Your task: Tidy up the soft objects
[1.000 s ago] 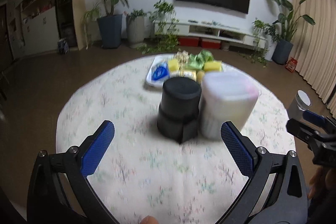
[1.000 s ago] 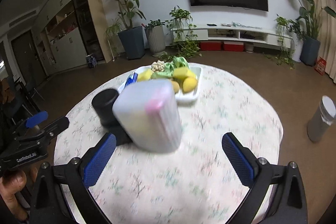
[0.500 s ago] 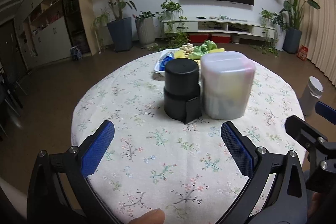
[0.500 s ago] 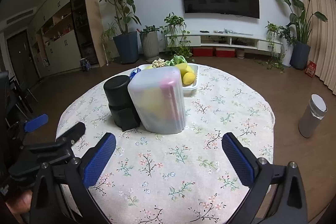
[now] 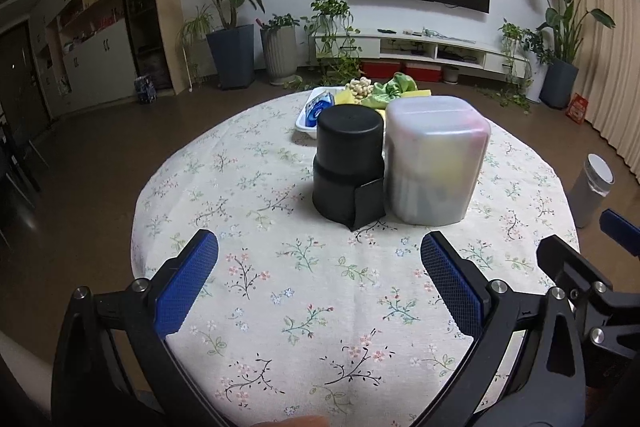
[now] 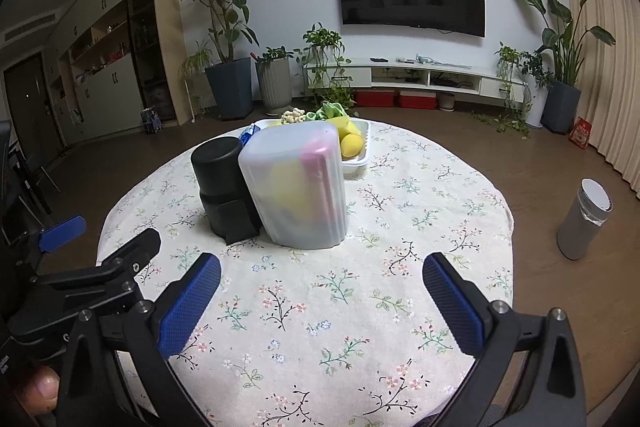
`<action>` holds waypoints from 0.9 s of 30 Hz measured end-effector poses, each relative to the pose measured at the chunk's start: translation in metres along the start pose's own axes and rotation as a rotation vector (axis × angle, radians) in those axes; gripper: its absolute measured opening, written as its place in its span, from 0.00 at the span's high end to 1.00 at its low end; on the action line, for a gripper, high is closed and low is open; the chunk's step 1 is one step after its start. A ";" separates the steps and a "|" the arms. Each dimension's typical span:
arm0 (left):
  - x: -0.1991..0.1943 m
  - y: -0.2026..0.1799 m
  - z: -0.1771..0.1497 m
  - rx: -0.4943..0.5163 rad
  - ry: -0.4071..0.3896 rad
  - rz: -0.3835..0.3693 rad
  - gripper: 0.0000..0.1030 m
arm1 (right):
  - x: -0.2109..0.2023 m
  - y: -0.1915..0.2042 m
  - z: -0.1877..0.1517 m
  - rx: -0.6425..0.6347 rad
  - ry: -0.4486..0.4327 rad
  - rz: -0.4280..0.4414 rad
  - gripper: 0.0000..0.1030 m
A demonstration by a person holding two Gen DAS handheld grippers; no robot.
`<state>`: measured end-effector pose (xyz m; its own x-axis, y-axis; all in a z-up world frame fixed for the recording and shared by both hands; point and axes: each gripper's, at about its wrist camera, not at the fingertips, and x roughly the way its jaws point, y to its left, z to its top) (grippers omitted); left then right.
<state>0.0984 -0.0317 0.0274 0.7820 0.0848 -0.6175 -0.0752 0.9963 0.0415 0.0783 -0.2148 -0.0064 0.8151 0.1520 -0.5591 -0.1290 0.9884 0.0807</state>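
Both tools, left (image 5: pixel 319 279) and right (image 6: pixel 321 293), hover level over the desk (image 5: pixel 280 307), fingers spread and empty, aimed at the black canister (image 5: pixel 347 167) and the translucent bin (image 5: pixel 434 159).

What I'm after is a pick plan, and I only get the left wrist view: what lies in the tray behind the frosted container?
Observer: In the right wrist view, a round yellow piece lies at the right end of the white tray, just behind the frosted container.
Operator: And inside the container? I only see a blur of colour.
Observer: From the right side, a pink strip stands upright against the container's wall.
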 end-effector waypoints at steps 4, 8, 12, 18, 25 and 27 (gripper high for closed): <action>0.001 0.001 -0.001 -0.004 0.001 0.002 0.00 | 0.000 -0.001 0.000 0.007 -0.001 -0.005 0.00; 0.001 0.001 -0.002 -0.001 0.001 0.011 0.00 | 0.000 -0.002 -0.001 0.009 0.000 -0.007 0.00; 0.002 0.004 -0.002 -0.008 0.010 0.012 0.00 | 0.000 -0.002 -0.001 0.008 0.001 -0.009 0.00; 0.004 0.005 -0.002 -0.014 0.018 0.011 0.00 | 0.001 -0.002 -0.001 0.010 0.001 -0.007 0.00; 0.005 0.005 -0.003 -0.016 0.022 0.005 0.00 | 0.001 -0.002 -0.001 0.009 0.001 -0.007 0.00; 0.005 0.005 -0.003 -0.016 0.021 0.004 0.00 | 0.001 -0.002 -0.001 0.009 0.002 -0.007 0.00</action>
<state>0.1000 -0.0265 0.0228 0.7683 0.0880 -0.6340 -0.0882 0.9956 0.0312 0.0789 -0.2169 -0.0075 0.8149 0.1454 -0.5611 -0.1183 0.9894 0.0845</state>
